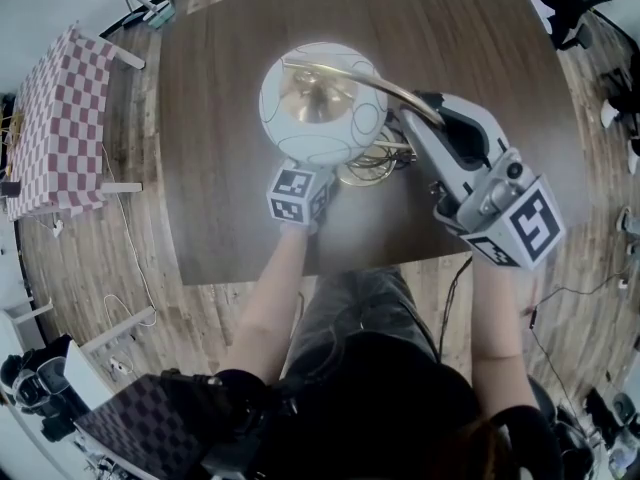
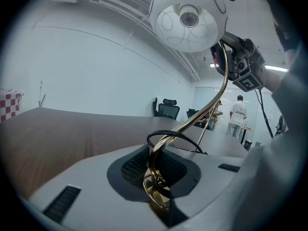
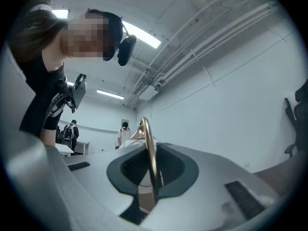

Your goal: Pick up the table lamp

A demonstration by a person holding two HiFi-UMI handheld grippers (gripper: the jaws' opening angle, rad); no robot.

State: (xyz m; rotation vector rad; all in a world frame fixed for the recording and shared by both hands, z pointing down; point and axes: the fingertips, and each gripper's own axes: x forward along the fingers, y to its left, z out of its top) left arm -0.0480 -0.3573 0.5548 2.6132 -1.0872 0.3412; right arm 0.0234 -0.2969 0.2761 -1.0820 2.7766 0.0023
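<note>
The table lamp has a white globe shade (image 1: 322, 103), a curved brass stem (image 1: 400, 90) and a brass ring base (image 1: 368, 165), and stands on the dark wooden table (image 1: 220, 218). My left gripper (image 2: 156, 177) is shut on a brass ring of the base (image 2: 155, 189). In the head view only its marker cube (image 1: 298, 196) shows, and its jaws are hidden under the globe. My right gripper (image 1: 428, 110) is shut on the brass stem (image 3: 150, 153), which runs up between its pads. Seen from the left gripper, the globe (image 2: 187, 18) hangs overhead.
A black cable (image 2: 175, 136) loops off the lamp base. A red-and-white checked table (image 1: 55, 118) stands at the left, beyond the table's edge. Cables lie on the wooden floor. Office chairs (image 2: 168, 110) and a standing person (image 2: 237, 115) are far off.
</note>
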